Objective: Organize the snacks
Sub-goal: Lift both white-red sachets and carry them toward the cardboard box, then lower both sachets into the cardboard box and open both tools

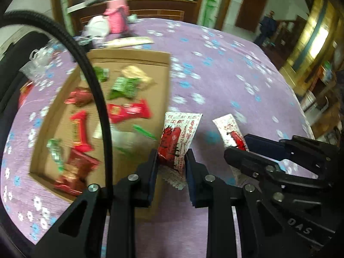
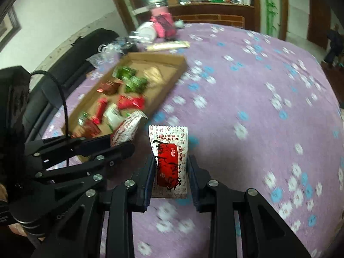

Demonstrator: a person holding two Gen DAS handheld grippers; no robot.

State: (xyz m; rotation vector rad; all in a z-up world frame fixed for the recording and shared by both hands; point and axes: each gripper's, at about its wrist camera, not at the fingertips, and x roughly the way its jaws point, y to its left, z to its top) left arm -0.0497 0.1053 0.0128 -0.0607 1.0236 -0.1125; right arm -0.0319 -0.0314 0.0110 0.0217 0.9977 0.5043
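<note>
Purple cloth with white and blue flowers covers the surface (image 1: 225,68), and on it lies a shallow cardboard tray (image 1: 165,81) with snack packets inside: green ones (image 1: 124,86), red ones (image 1: 129,110) and a pale beige one (image 1: 137,75), all blurred. The left tool (image 1: 172,159) is narrowed onto a white snack packet with a red panel (image 1: 178,137); both pads press its sides, and the packet stands up between them, somewhat crumpled, just past the tray's near right corner. It looks lifted off the cloth, though the blur leaves that unsure.

The right tool (image 2: 171,163) is likewise clamped on a second white and red packet (image 2: 168,154), which sits flat and upright between its pads, printed side toward the camera, above the cloth and to the right of the tray. From the left wrist view this second packet shows at the right, sticking out of the other tool's black fingers (image 1: 247,150). The two tools sit close side by side, each with its own packet, both near the tray's near end.

At the far edge of the surface are a pink bag (image 1: 116,17), a white round object (image 1: 96,24), a long pale wrapper (image 1: 131,42) and crumpled clear plastic (image 1: 40,60). A black ribbed cable (image 1: 86,64) arcs across the left wrist view. Beyond stand a wooden cabinet (image 1: 163,4) and a person in dark clothes (image 1: 266,28) near a doorway
</note>
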